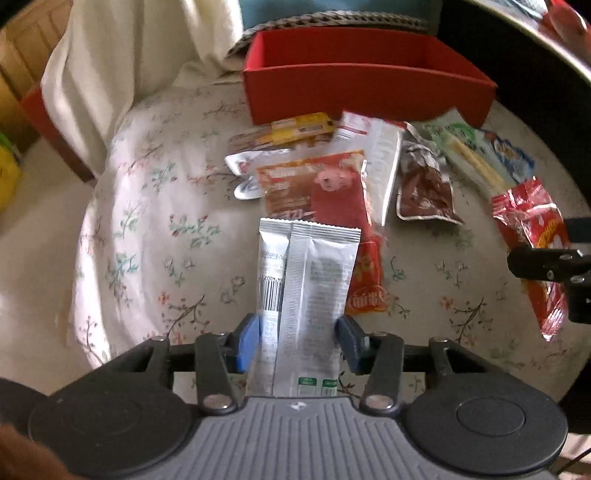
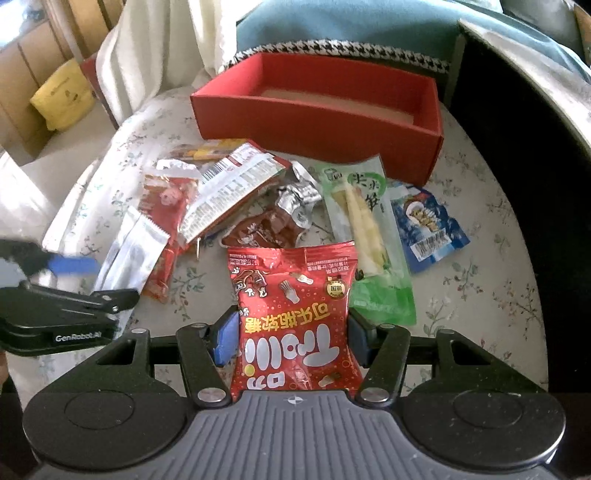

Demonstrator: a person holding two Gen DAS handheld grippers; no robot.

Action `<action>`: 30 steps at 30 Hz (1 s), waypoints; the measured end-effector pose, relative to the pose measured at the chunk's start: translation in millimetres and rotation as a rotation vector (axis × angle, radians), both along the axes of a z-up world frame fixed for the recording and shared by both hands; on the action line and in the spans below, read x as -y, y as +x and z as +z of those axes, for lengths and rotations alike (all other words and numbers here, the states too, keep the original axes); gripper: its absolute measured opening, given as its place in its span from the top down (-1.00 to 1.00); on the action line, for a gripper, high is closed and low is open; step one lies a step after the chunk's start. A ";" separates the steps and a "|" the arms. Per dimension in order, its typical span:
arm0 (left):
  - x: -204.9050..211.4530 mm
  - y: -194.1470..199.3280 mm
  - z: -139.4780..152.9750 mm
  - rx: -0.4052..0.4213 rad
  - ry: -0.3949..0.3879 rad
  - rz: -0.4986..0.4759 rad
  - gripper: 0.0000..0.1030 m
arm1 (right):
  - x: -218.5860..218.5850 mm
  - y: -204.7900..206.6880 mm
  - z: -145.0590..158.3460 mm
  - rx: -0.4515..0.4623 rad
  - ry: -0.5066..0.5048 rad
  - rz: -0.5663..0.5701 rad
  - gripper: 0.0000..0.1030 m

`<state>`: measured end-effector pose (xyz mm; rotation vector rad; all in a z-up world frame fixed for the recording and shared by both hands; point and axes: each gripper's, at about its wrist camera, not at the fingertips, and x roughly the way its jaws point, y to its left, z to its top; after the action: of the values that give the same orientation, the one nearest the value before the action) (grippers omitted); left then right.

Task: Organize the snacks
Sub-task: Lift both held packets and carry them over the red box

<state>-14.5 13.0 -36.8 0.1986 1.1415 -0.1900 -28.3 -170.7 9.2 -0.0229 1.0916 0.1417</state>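
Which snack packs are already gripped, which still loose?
Two: the silver sachet in the left gripper, the red gummy bag in the right gripper. The green bamboo-shoot pack, blue packet and others lie loose.

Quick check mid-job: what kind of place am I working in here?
Probably a home living room or bedroom: a round table under a floral tablecloth, cream curtains behind it, and a teal cushion with houndstooth trim beyond the red box.

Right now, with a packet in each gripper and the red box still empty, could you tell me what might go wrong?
The left gripper pinches the silver packet only near its lower end, so the limp packet could fold or slip. The right gripper holds the red candy bag similarly. Both carried together toward the red box, the grippers may collide or drag loose snacks such as the green packet.
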 end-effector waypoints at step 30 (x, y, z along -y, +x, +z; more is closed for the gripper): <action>-0.2 77.4 93.1 0.251 -0.371 0.012 0.40 | 17.5 67.6 63.8 0.243 0.100 -0.162 -0.27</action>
<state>62.9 13.2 56.3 -0.1113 0.8403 -0.3520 39.2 -188.2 73.0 0.1350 0.8388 0.0455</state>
